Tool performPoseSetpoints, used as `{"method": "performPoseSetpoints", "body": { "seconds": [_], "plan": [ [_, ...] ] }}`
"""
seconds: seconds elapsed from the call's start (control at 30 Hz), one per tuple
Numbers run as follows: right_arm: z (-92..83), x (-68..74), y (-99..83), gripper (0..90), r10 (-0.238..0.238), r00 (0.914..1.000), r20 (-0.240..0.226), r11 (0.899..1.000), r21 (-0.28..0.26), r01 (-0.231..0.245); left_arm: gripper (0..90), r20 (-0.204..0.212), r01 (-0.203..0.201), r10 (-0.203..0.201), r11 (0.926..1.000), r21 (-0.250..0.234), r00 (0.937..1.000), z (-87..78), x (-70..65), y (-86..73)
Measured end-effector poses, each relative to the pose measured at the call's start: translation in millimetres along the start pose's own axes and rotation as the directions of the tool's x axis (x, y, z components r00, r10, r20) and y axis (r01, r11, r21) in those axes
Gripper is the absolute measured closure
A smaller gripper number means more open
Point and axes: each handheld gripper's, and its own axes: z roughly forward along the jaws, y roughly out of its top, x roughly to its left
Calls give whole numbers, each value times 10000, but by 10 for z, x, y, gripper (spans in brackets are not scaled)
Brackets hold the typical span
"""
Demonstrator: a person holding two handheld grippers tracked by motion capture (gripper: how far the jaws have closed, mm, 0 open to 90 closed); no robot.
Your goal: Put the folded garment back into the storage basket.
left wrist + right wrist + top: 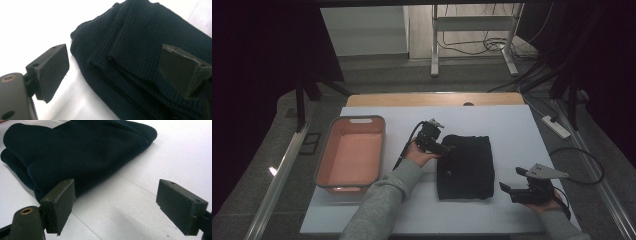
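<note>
A folded black knitted garment (464,166) lies in the middle of the white table sheet (512,125). My left gripper (445,148) is open at the garment's upper left edge; in the left gripper view the ribbed folds (140,57) sit between its jaws, one pad over the cloth and one over the bare sheet. My right gripper (512,181) stands open just off the garment's lower right corner. In the right gripper view the garment (82,152) lies ahead and left of my right gripper (115,202), with only white sheet between the pads.
A pink tub (351,152) with a grey rim stands empty at the left of the table. A cable (579,157) loops off the right edge. The wooden table edge (432,99) runs along the back. A power strip (556,126) lies on the floor at right.
</note>
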Motion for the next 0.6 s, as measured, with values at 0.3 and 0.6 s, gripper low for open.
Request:
{"method": "performPoseSetpoints", "body": {
  "seconds": [0.3,0.6],
  "plan": [
    [-6,-2,-1,165,3,10000,17,10000,-9,-3,98,54,252,-252,9996,107,9997,133,84,32],
    [-10,-7,-4,165,18,10000,17,10000,-16,-18,93,-30,239,-238,9988,435,9997,282,105,62]
  ]
}}
